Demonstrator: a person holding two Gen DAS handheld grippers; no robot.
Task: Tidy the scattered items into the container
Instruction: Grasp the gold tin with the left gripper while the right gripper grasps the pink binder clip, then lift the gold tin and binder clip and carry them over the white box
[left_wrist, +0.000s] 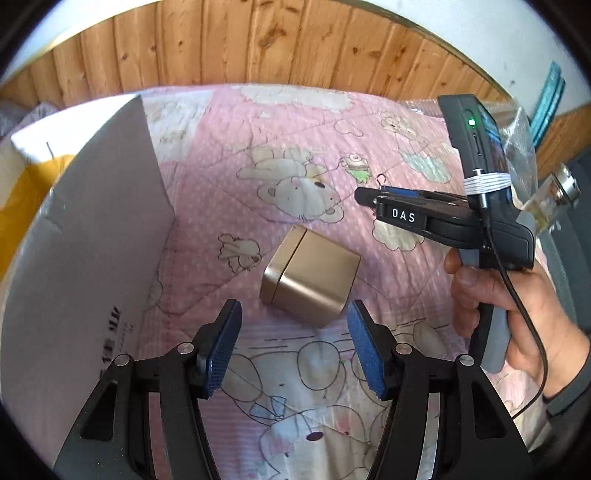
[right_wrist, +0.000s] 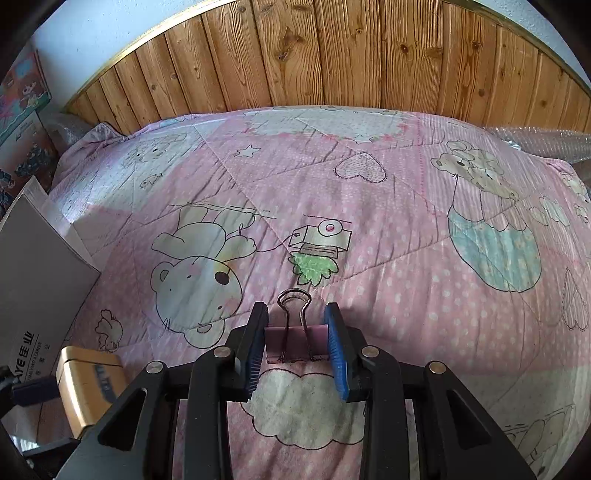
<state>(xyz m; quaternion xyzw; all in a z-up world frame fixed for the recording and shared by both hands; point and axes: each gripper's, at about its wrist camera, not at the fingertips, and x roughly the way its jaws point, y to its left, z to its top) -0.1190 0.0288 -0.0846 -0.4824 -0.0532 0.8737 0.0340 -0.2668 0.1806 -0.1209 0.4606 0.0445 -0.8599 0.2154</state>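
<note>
Bed: pink quilt (right_wrist: 369, 206), wood wall behind.
Left hand-held gripper (left_wrist: 294, 345): spread wide, empty, gold tin (left_wrist: 310, 278) just ahead.
Right hand-held gripper (right_wrist: 296, 345): clamps pink clip (right_wrist: 295, 341).
Left view only: box (left_wrist: 92, 236) beside tin.

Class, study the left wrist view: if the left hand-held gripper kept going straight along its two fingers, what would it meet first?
Most likely the gold tin lying on the pink quilt. It sits just beyond the open left hand-held gripper, centred between its fingers; exact depth is unclear.
</note>
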